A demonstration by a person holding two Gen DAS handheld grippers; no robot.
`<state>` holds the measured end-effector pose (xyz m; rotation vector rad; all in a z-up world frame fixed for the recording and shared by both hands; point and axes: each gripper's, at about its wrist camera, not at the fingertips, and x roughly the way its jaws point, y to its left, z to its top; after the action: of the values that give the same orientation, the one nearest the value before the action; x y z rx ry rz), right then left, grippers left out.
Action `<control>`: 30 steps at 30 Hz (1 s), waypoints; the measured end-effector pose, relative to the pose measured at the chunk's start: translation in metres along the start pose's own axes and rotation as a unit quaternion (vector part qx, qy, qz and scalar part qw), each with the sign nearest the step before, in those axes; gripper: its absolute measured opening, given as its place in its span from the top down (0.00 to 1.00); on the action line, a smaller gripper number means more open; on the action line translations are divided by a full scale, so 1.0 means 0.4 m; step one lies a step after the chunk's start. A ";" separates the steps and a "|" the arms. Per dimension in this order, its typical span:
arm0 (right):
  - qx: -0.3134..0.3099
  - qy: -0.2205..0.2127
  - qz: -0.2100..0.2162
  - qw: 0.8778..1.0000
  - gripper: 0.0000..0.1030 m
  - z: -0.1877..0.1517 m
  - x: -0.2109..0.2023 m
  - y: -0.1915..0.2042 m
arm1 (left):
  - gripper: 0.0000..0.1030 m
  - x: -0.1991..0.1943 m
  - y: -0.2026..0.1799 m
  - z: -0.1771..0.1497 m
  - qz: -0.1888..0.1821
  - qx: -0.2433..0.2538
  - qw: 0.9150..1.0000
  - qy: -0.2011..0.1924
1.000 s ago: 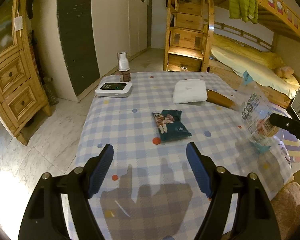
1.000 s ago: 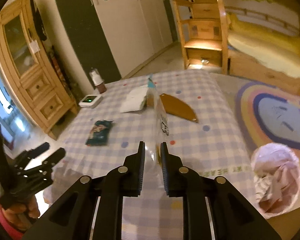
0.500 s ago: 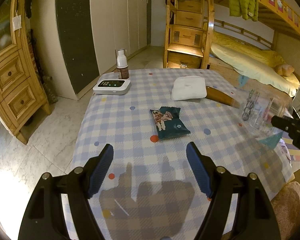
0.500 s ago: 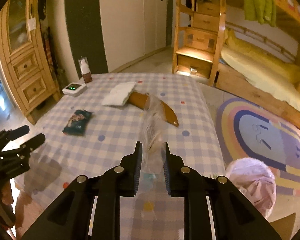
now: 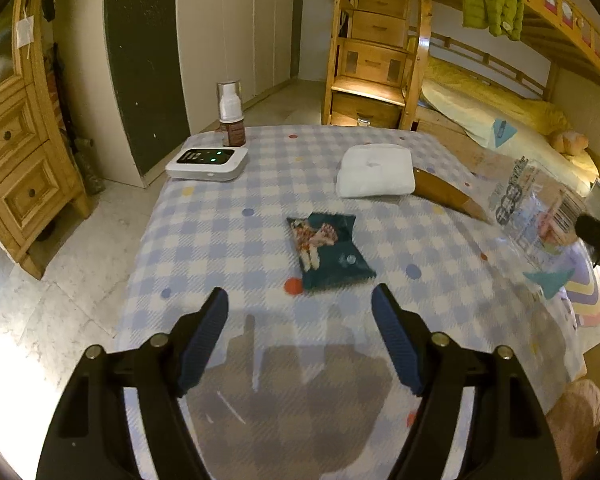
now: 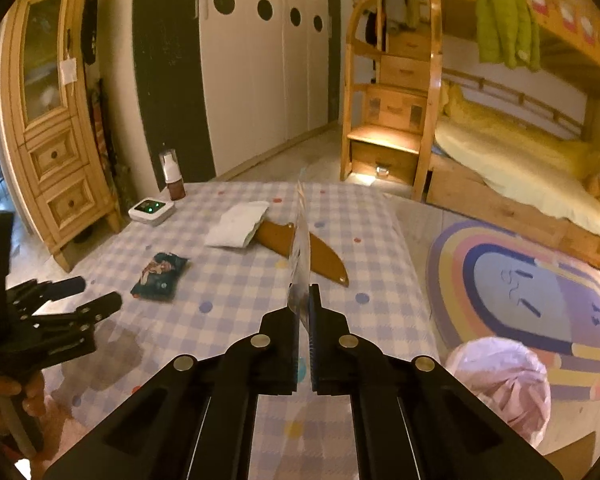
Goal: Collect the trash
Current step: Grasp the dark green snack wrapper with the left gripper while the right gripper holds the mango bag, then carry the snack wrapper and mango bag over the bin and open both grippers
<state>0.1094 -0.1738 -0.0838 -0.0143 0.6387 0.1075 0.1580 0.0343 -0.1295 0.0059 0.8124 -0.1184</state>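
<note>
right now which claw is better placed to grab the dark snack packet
Left. The left claw is open, empty and aimed at the snack packet just ahead. The right claw is shut on a clear wrapper.

Blue-white checked tablecloth (image 5: 228, 240); dark teal packet (image 5: 328, 254)

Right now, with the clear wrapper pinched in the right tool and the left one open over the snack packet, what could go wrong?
1. The clear wrapper is thin and held edge-on in the right tool; it could slip out before reaching the pink-lined bin.
2. The left tool may snag the checked tablecloth when closing on the flat snack packet.
</note>
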 end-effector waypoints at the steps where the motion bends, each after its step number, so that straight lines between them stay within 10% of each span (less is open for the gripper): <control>1: 0.000 0.001 0.002 1.000 0.96 0.001 0.004 0.000 | 0.39 0.009 -0.001 0.007 -0.003 -0.002 1.000 0.001; 12: -0.001 0.010 0.009 1.000 0.96 0.002 0.015 -0.005 | 0.66 0.131 -0.017 0.029 -0.021 -0.010 0.999 0.047; 16: -0.001 0.007 0.009 1.000 0.96 -0.001 0.008 -0.004 | 0.92 0.115 -0.027 0.024 -0.034 -0.005 0.999 0.042; 30: 0.047 -0.036 -0.003 0.998 0.96 -0.030 -0.134 -0.099 | 0.95 -0.187 -0.223 0.018 -0.096 0.066 0.990 -0.078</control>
<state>0.0637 -0.2191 -0.0625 0.0788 0.5708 0.0713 0.1025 -0.0469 -0.0669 0.0421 0.6463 -0.3504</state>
